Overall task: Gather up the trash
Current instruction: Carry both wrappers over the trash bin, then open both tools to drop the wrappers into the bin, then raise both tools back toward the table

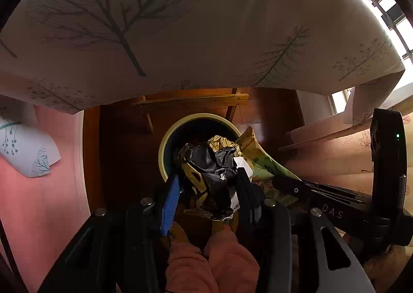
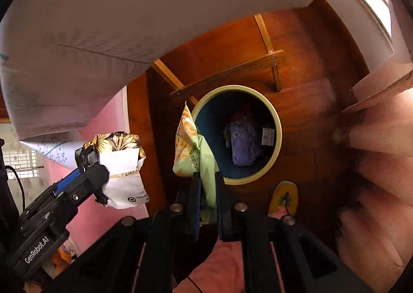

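Above the round cream-rimmed bin (image 2: 276,122) on the brown wooden floor (image 2: 309,112), both tongs point steeply down, each clamped on 1 piece of trash: the left tongs (image 1: 207,184) pinch a crumpled black, gold and white floral wrapper (image 1: 214,164), the right tongs (image 2: 207,189) are nearly closed on a limp green and orange snack packet (image 2: 191,145). From the right wrist camera the packet hangs at the bin's 9 o'clock rim, the wrapper sits well off at 9 o'clock, and a purple item (image 2: 244,143) already lies inside the bin. A pale tree-print cloth (image 1: 180,22) overhangs at 12 o'clock, and a yellow slipper (image 2: 284,197) sits at the bin's 5 o'clock.
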`<state>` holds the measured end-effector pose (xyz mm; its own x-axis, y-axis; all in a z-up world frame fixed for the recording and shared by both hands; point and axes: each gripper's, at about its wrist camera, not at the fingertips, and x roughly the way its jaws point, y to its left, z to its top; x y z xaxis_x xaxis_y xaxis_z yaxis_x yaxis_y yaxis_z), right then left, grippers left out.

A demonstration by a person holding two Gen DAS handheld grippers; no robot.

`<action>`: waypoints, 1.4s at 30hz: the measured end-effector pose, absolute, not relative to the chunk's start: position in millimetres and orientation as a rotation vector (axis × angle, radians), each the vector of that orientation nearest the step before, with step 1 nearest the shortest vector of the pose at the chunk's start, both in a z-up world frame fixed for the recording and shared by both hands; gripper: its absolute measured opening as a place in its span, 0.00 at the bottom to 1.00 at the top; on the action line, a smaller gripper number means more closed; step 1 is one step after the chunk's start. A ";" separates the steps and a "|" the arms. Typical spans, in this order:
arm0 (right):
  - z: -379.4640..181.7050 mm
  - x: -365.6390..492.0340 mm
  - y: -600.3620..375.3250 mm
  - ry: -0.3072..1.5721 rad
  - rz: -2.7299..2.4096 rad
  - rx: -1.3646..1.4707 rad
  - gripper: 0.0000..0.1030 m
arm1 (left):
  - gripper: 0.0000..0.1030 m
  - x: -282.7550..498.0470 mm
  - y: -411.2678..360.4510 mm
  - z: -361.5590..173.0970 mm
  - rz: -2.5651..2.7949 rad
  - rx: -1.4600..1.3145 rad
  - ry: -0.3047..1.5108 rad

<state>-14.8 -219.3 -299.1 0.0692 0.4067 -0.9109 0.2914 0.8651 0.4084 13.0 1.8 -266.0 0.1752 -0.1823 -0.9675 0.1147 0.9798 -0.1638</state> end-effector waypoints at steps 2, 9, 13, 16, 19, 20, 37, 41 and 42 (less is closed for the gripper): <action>-326.0 -11.7 -221.5 1.534 0.059 0.587 0.09 | 0.40 17.5 -1.1 -291.2 -0.215 -0.046 1.389; -389.9 2.8 -220.8 1.529 0.005 0.605 0.13 | 0.41 29.7 -12.8 -343.7 -0.243 0.011 1.363; -409.9 6.4 -220.1 1.534 -0.016 0.616 0.34 | 0.66 31.0 -10.4 -356.2 -0.228 0.026 1.346; -415.6 6.2 -219.1 1.532 -0.024 0.593 0.49 | 0.73 31.8 -8.2 -358.7 -0.207 0.020 1.357; -413.2 3.6 -217.4 1.532 -0.025 0.581 0.53 | 0.76 33.7 -0.3 -355.9 -0.174 0.011 1.362; -411.7 2.3 -217.1 1.534 -0.025 0.578 0.55 | 0.78 32.4 1.6 -353.4 -0.165 0.010 1.359; -279.7 -9.3 -209.5 1.430 0.016 0.556 0.62 | 0.95 21.4 19.6 -215.0 -0.139 0.020 1.196; -228.7 -15.2 -210.1 1.399 0.011 0.565 0.65 | 0.97 20.5 24.3 -159.4 -0.167 0.029 1.133; -215.4 -16.7 -209.6 1.390 0.010 0.568 0.66 | 0.98 21.0 25.4 -145.1 -0.174 0.041 1.113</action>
